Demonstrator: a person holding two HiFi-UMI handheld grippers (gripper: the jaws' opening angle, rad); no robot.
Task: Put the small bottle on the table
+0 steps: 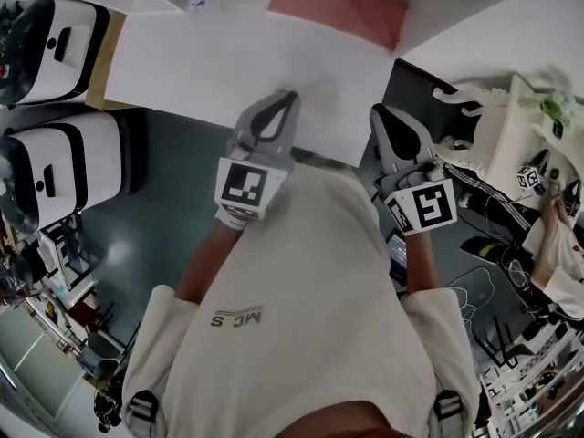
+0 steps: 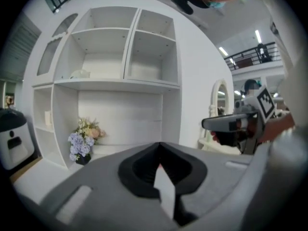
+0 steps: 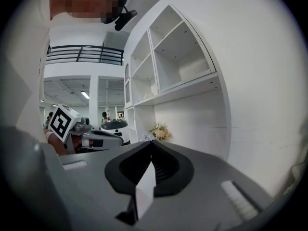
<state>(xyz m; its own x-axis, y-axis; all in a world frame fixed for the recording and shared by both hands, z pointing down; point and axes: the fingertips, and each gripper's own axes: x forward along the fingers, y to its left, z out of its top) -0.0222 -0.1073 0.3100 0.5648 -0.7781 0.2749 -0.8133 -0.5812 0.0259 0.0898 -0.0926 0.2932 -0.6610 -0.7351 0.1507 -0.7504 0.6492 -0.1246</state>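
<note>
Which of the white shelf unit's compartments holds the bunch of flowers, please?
The wide bottom bay, below the long shelf board: the flowers stand at its left end. The four open compartments above it hold no flowers.

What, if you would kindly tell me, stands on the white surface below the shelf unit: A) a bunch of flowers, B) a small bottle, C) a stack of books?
A: the left gripper view shows a bunch of flowers in a dark vase at the left foot of the shelf unit.
</note>
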